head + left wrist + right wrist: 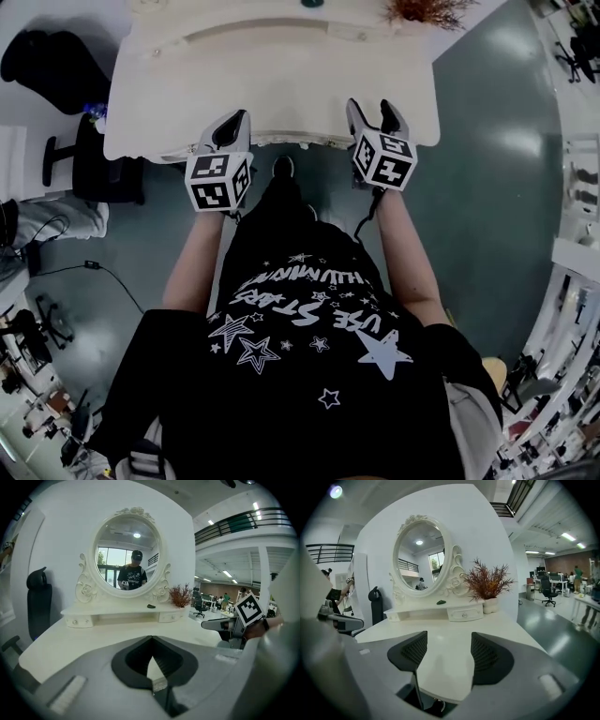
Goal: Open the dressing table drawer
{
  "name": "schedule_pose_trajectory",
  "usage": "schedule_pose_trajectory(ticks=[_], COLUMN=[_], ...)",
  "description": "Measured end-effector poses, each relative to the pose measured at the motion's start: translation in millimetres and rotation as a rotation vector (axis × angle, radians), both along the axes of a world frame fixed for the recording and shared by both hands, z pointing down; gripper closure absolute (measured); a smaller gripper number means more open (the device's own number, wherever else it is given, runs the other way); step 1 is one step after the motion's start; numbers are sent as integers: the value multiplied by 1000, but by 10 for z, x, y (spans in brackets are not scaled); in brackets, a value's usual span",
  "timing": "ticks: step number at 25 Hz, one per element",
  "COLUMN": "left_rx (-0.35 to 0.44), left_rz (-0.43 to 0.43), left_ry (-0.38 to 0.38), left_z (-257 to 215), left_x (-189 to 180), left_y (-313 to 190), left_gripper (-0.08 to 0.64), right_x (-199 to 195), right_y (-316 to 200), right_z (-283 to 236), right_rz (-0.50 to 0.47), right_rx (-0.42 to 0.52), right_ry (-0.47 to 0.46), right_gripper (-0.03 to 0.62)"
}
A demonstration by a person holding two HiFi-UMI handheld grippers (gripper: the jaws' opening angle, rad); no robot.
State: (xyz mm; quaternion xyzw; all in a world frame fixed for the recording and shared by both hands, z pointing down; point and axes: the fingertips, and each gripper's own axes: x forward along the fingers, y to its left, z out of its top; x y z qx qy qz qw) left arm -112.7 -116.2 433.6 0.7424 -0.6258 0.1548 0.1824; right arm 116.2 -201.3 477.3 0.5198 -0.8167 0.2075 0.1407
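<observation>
The white dressing table (187, 103) stands in front of me, with an oval mirror (127, 557) on its raised back shelf. That shelf holds two small knobbed drawers, a left one (75, 620) and a right one (464, 613). My left gripper (236, 120) hovers at the table's near edge, its fingers closed tip to tip (152, 639) with nothing between them. My right gripper (374, 112) sits at the same edge further right. It is open (449, 641), and the tabletop's front edge shows between its pads. The table's front face below the top is mostly hidden.
A red dried plant in a white pot (487, 585) stands at the shelf's right end, and a small dark object (441, 602) lies on the shelf. A black chair (56, 66) is left of the table. A cable (94, 267) runs across the floor on the left.
</observation>
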Motion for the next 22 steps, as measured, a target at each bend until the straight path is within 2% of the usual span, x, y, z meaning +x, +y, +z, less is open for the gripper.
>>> schedule_pose_trajectory(ticks=[4,13,22], left_rx=[-1,-11,-38], left_rz=[40,135,195], left_ry=[21,58,68], left_z=[88,242,436], left_x=[-47,-187,-303], left_y=[-375,-1379,-2026], left_gripper=[560,560,560], right_x=[-87,-182,-250], right_y=[-236,-1104,-1685], right_z=[47,134,479], right_rz=[31,105,141], right_rx=[3,-13,-71], right_ry=[30,97,173], right_gripper=[308,324,371])
